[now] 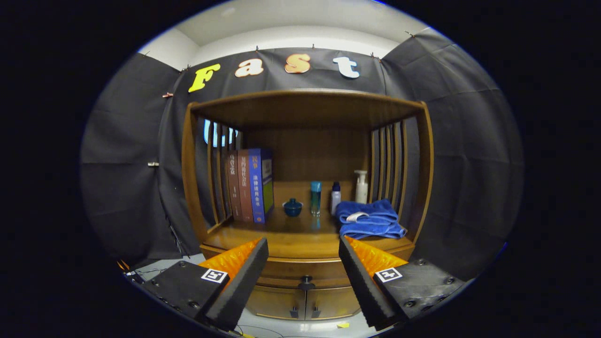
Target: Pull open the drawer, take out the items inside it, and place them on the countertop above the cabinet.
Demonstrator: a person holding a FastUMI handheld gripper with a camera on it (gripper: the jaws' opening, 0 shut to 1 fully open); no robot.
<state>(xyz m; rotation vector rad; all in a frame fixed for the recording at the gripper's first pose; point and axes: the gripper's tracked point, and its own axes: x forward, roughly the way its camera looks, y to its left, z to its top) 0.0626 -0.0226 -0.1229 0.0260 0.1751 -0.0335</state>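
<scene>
A staged recording booth is shown, dressed as a home corner. Black cloth (127,155) is pinned up around a wooden cabinet (305,108), on whose countertop (286,237) household things are set out: books (251,185), small bottles (316,198), a pump dispenser (361,186) and a folded blue towel (371,218) (a bare white wall is seen above the cloth).

Dim booth, light from above; glossy brown wooden bench (281,234) shows soft reflections; heavy fisheye bending at edges; centre sharp.
</scene>
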